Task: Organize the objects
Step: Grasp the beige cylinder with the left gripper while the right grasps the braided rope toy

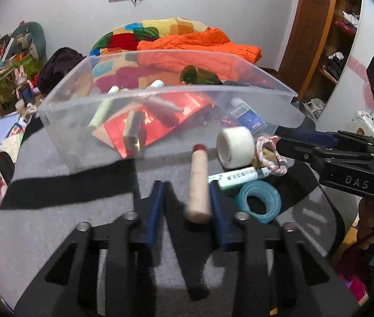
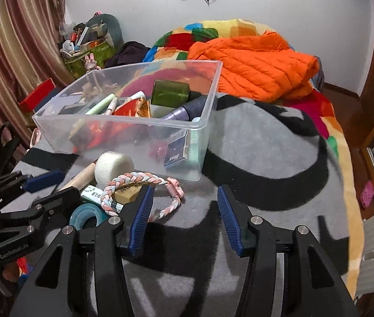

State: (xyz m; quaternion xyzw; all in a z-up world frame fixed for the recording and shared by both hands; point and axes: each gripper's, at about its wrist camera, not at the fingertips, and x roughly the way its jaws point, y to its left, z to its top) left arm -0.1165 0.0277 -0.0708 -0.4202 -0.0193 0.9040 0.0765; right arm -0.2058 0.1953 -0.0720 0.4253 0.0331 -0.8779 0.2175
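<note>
A: Two tools, one heap on the bed. Start with the left wrist view.

B: The left tool (image 1: 187, 192) has its blue pads spread on either side of a cream tube with a red cap (image 1: 199, 182). The tube sits just beside the right-hand pad, with a gap to the other, and I cannot tell whether anything presses on it. It lies on the grey and black blanket (image 1: 55, 163), just in front of the clear plastic bin (image 1: 160, 92).

A: And around it?

B: A white tape roll (image 1: 235, 146), a white and green tube (image 1: 239, 177) and a teal tape ring (image 1: 258, 200) crowd its right side. The right tool (image 1: 279, 145) reaches in from the right, its tip against a pink braided ring (image 1: 266, 142).

A: Now the right wrist view.

B: The right tool (image 2: 184, 211) stands spread, nothing between the pads, only blanket (image 2: 266, 145). The braided ring (image 2: 144, 179) lies just beside its left pad, around a small tan block (image 2: 126, 195). The white roll (image 2: 114, 166) sits near the bin (image 2: 123, 121), which holds a green bottle (image 2: 169, 92), a blue box (image 2: 176, 150) and more.
</note>
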